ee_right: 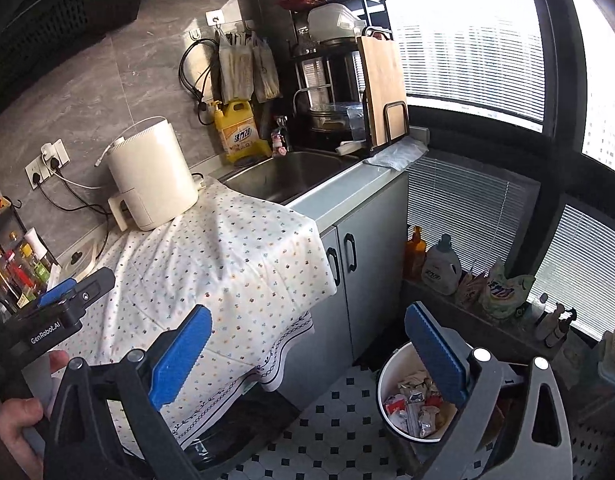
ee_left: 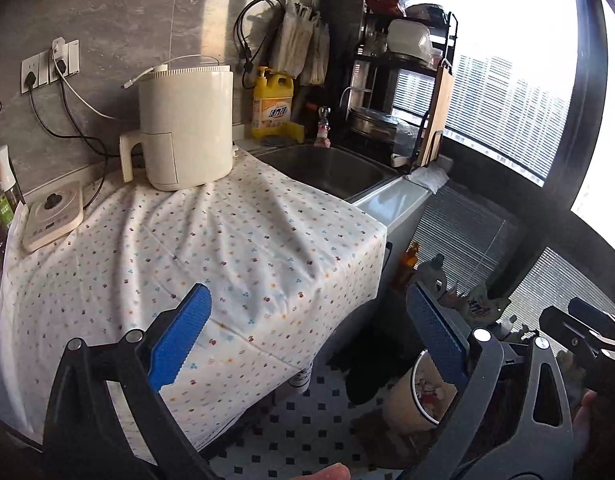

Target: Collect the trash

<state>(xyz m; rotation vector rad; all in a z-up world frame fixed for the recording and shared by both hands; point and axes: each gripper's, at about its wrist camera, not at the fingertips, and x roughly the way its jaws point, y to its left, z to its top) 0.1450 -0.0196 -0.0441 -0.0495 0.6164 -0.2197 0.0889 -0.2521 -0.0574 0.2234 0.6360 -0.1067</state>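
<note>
Blue-padded fingers of both claws stood nearest, spread wide with nothing between them: the left claw (ee_left: 307,340) hung over the near edge of the tabletop (ee_left: 227,240), the right claw (ee_right: 307,344) over that edge and the floor. Spotted cloth (ee_right: 227,264) covered the tabletop, and no loose rubbish showed on it, only a cream air fryer (ee_left: 185,128) at the far side and a small white cooker (ee_left: 53,216) at the left. Wrappers and crumpled packets lay in the white bin (ee_right: 415,392) on the tiled floor (ee_right: 327,420), near right, beside the cabinet. Judging from that, the collecting seemed largely done; whether anything was left beyond the views I cannot tell
</note>
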